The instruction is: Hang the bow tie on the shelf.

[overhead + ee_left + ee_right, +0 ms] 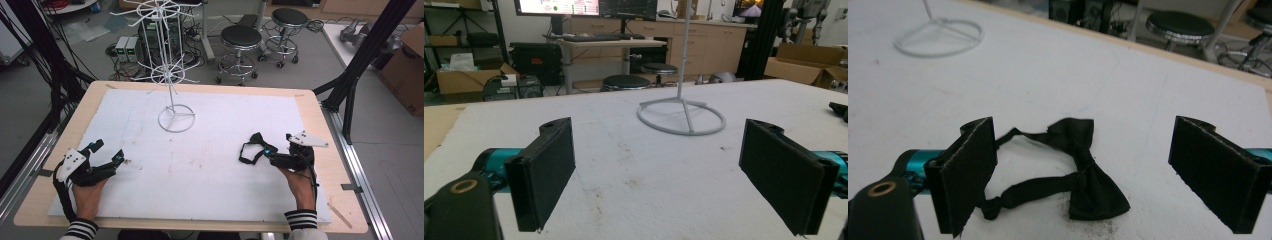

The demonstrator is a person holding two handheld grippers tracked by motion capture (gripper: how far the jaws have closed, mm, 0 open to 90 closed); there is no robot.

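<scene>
Counter (310, 100): light wood top, mostly covered by a white foam sheet (210, 170), stained with dark smudges toward the middle.

White wire display stand (172, 70): upright on the sheet at about 12 o'clock from the sheet's centre, ring base flat on the foam, two tiers of wire hooks on its pole. Its ring base also shows far ahead in the left gripper view (681, 116) and at the upper left of the right gripper view (940, 35).

Left tongs (107, 150): at roughly 8 o'clock on the sheet, held in the person's left hand (89, 196), striped cuff at the wrist. Jaws stand wide apart, with bare foam between them; the pads (546, 172) hover low over the sheet, gripping nothing.

Right tongs (279, 145): at about 4 o'clock, in the right hand (300, 187). Jaws also spread wide, clamping nothing.

Black bow tie (252, 147): lies flat on the foam at about 3 to 4 o'clock, just beside the right tongs' tips. In the right gripper view the bow tie (1083, 175) sits between the two jaws, nearer the left one, its strap looped behind that pad (970, 170); whether strap and pad touch, I cannot tell.
</scene>
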